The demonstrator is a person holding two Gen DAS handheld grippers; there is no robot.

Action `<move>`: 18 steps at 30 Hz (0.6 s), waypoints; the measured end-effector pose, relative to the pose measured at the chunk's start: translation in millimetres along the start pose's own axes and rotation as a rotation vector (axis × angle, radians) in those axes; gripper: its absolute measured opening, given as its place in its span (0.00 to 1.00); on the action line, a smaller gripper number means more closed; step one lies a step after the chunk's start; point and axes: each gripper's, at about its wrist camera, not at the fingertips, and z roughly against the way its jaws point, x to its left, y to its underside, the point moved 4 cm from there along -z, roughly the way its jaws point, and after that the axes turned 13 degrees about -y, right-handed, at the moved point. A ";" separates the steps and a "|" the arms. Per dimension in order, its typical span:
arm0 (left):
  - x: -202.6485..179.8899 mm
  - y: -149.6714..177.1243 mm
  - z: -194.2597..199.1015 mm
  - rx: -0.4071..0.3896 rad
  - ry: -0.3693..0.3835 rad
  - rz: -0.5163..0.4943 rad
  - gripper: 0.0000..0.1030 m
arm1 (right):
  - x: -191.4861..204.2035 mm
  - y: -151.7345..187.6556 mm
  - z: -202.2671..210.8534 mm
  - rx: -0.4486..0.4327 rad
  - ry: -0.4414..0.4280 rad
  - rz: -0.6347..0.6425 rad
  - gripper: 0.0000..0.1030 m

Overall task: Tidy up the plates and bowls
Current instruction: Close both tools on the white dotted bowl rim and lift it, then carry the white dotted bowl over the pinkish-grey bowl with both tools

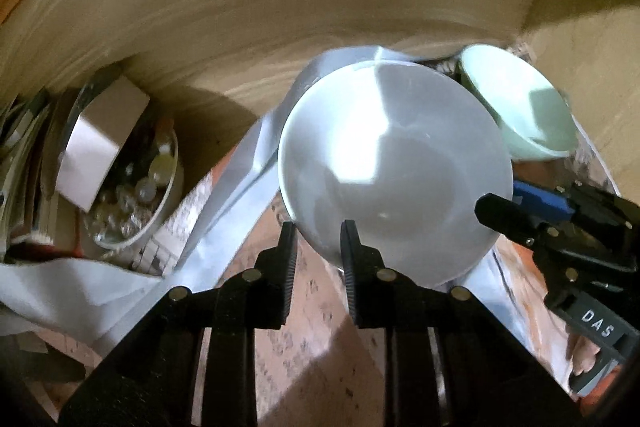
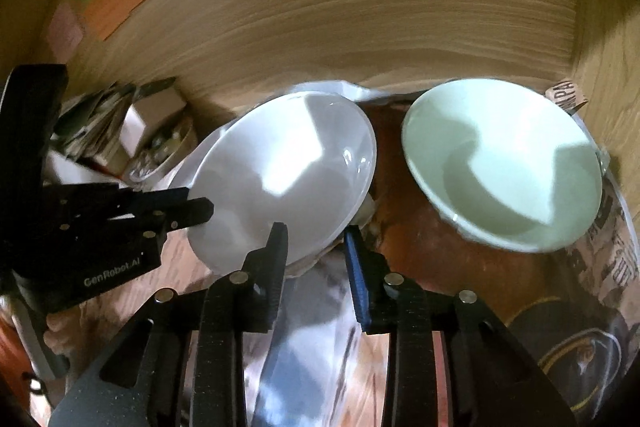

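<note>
Nearest the lens, the left gripper has its jaws narrowed onto the near rim of the white bowl, one finger outside the wall and one over the inside, so it reads as a pinch on that rim; further right the right gripper straddles the same bowl's lower edge, jaws close together with the rim between them, though whether both pads press is hard to say. For a clean lift I would keep both pinches deep on the rim and raise the two sides evenly, since a glossy tilted bowl may well slip or swing. It sits tipped toward the cameras on the cluttered surface, smooth, glazed, empty, with bright window reflections. Just beside it on the right stands the pale green bowl, also tilted and empty, apart from the white one
</note>
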 end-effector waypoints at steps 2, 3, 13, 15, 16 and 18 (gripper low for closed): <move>0.6 9.4 4.5 0.007 0.008 -0.015 0.21 | 5.5 7.2 3.5 0.015 -0.016 0.006 0.26; 1.1 12.9 5.5 0.010 0.011 -0.019 0.21 | 7.2 11.2 6.1 0.021 -0.022 0.011 0.26; 5.7 34.6 30.5 -0.048 0.019 -0.072 0.21 | 17.2 21.9 7.6 0.041 0.008 0.035 0.28; 6.6 30.1 36.5 -0.077 0.009 -0.081 0.21 | 12.1 16.8 7.8 0.031 0.008 0.014 0.29; 6.4 28.3 36.6 -0.078 0.010 -0.086 0.21 | 10.1 14.7 7.3 0.026 0.017 0.008 0.29; 6.8 24.6 31.2 -0.061 0.000 -0.080 0.21 | 5.1 8.5 3.8 0.015 0.033 -0.006 0.29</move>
